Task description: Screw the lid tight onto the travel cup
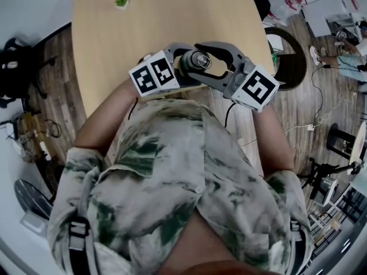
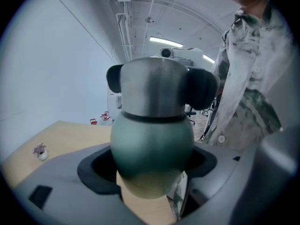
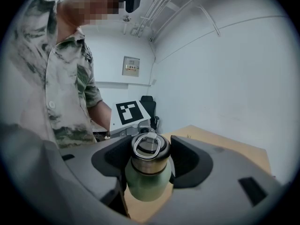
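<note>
Plant: small, potted, on the far left part of the table, well apart from everything else.

Table: light wood, rounded near edge, otherwise bare.

Left gripper: held over the table's near edge, in front of the person's shirt. Its jaws are clamped on the cup, dark pads pressed to either side of the green body.

Cup: green rounded body, held in the air between the two grippers and clear of the table top. The left gripper has the body, the right has the top end.

Lid: brushed steel with a wire ring on top, seated on the cup's neck, a dark seam where it meets the green.

Right gripper: meets the left one from the opposite side. Its jaws are closed on the lid, pads touching the steel on both sides.

Floor: wood planks to the right of the table, with a white cable lying across them.
</note>
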Available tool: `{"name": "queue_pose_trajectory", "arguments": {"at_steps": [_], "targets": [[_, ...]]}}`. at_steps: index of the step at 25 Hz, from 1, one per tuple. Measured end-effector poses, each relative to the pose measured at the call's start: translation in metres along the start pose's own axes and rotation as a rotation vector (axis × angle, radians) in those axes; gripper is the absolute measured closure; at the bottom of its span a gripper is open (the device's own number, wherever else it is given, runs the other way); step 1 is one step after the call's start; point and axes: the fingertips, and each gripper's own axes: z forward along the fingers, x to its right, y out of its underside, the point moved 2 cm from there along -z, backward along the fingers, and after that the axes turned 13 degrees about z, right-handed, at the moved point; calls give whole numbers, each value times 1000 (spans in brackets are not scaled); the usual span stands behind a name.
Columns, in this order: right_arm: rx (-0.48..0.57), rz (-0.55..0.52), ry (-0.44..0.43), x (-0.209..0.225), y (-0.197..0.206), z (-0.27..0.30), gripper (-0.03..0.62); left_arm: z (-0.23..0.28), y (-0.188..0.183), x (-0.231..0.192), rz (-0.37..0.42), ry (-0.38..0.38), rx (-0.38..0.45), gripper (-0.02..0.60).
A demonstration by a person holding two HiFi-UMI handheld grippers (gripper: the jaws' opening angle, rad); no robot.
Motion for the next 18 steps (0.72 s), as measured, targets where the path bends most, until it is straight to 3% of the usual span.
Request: {"name": "queue_pose_trajectory", "arguments": {"at_steps": [18], "targets": [[107,118,201,11,15,-10,315,-23,26,-23,-26,-62,6,196]]}}
